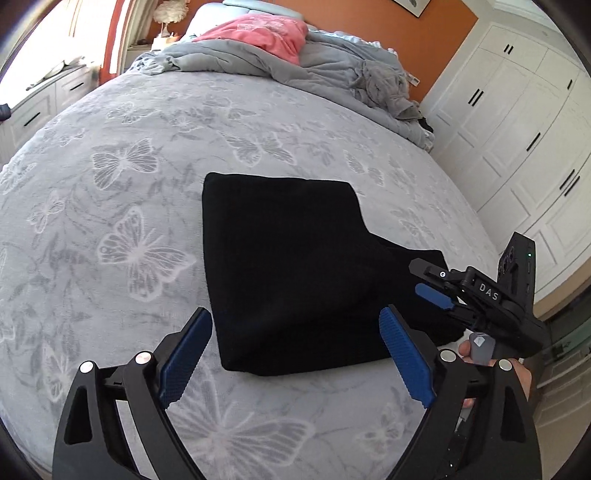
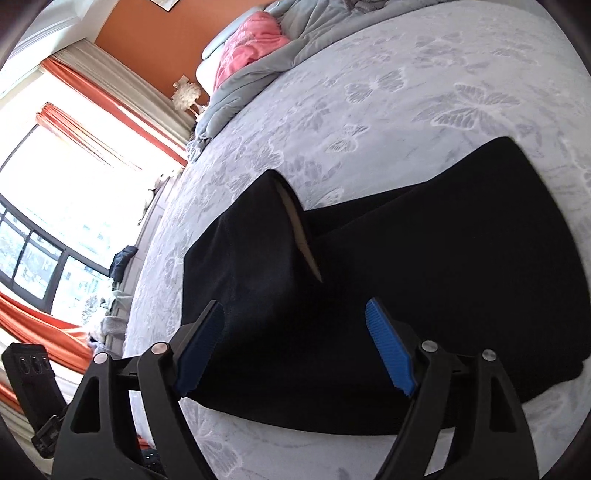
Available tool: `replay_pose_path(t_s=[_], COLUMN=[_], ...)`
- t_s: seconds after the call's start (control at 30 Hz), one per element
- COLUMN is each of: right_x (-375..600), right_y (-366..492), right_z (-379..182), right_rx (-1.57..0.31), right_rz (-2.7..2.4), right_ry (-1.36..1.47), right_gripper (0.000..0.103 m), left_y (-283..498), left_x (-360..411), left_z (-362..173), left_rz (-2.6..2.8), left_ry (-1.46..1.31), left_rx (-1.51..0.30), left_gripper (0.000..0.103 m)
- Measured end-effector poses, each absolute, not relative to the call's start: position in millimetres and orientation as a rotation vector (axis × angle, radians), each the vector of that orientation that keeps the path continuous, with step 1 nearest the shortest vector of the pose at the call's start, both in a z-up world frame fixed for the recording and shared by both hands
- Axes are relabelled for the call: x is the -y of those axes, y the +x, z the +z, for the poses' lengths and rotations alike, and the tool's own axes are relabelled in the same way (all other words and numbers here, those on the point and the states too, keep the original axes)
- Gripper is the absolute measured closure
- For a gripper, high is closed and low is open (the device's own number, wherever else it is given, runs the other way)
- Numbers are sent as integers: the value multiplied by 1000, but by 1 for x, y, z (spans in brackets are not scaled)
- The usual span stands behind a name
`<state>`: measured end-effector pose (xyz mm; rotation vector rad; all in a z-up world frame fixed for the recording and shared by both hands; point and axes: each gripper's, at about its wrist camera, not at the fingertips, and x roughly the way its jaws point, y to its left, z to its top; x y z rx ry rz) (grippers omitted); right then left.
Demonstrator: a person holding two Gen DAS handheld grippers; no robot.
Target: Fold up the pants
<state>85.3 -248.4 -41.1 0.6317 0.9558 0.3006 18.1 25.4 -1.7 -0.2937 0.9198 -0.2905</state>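
Black pants (image 1: 288, 266) lie folded in a compact stack on the grey butterfly-print bed (image 1: 129, 206). My left gripper (image 1: 295, 321) is open, its blue pads over the near edge of the pants, holding nothing. My right gripper (image 1: 434, 286) shows at the right of the left wrist view, over the pants' right corner. In the right wrist view the right gripper (image 2: 295, 314) is open over the pants (image 2: 424, 277), empty. A pale inner lining (image 2: 301, 236) shows at a fold edge.
A rumpled grey duvet (image 1: 280, 62) and a pink garment (image 1: 266, 33) lie at the head of the bed. White wardrobes (image 1: 517, 129) stand to the right. A window with orange curtains (image 2: 92, 110) is on the far side.
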Motion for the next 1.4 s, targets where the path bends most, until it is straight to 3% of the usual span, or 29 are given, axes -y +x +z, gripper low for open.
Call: replay_pose_path(t_s=[0.2, 0.33, 0.4, 0.5, 0.53, 0.73, 0.97, 1.07, 1.17, 1.3, 1.4], right_x=[218, 206, 201, 195, 195, 172, 156, 184, 241, 326, 353], right_y=[112, 118, 119, 119, 119, 110, 84, 51, 33, 42, 31], right_z=[-65, -65, -65, -63, -64, -15, 120, 149, 107, -32, -57], right_rx=[-1024, -984, -970, -958, -962, -860, -641, -568, -653, -963, -921], right_rz=[275, 271, 256, 273, 313, 355, 423, 355, 194, -22, 77], right_ry=[540, 500, 481, 467, 518, 509, 339, 257, 245, 345, 523], right_gripper=[17, 18, 27, 69, 72, 81, 82, 81, 81, 76, 71], left_y=[35, 36, 35, 33, 32, 30, 23, 19, 17, 23, 24], left_x=[-31, -42, -45, -45, -45, -41, -50, -55, -54, -46, -38], left_z=[-26, -39, -40, -39, -38, -37, -31, -23, -22, -32, -38], left_rz=[-241, -223, -204, -183, -179, -175, -224, -303, -297, -315, -296], left_ry=[-302, -326, -318, -295, -285, -253, -317, -381, -391, -403, -363], left_rx=[-934, -969, -967, -954, -945, -939, -921, -891, -881, -936, -948], left_gripper=[14, 14, 14, 14, 14, 14, 14, 13, 13, 13, 13])
